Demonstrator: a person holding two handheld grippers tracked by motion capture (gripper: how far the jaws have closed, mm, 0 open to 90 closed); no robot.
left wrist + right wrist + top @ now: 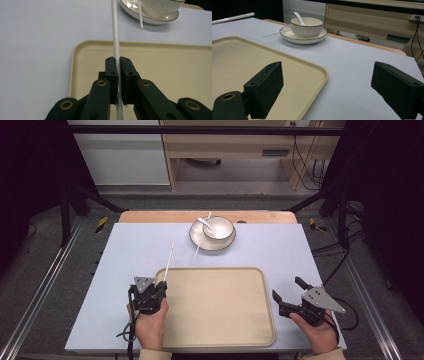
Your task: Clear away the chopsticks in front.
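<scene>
White chopstick (pixel 169 261) clamped in left gripper (pixel 161 285) over beige tray (pixel 250 330), unreleased; second chopstick (pixel 198 251) left on plate (pixel 200 241); right gripper (pixel 286 295) wide, empty.

The desk (pixel 125 250) has a pale blue-grey top with a wooden edge at its far side. A beige tray (pixel 220 305) lies directly on it at the near side. A white plate (pixel 197 240) stands near the far edge, well apart from the tray.

Open tongs (pixel 327 90) over tray (pixel 294 67) edge, bowl (pixel 306 27) beyond.
</scene>
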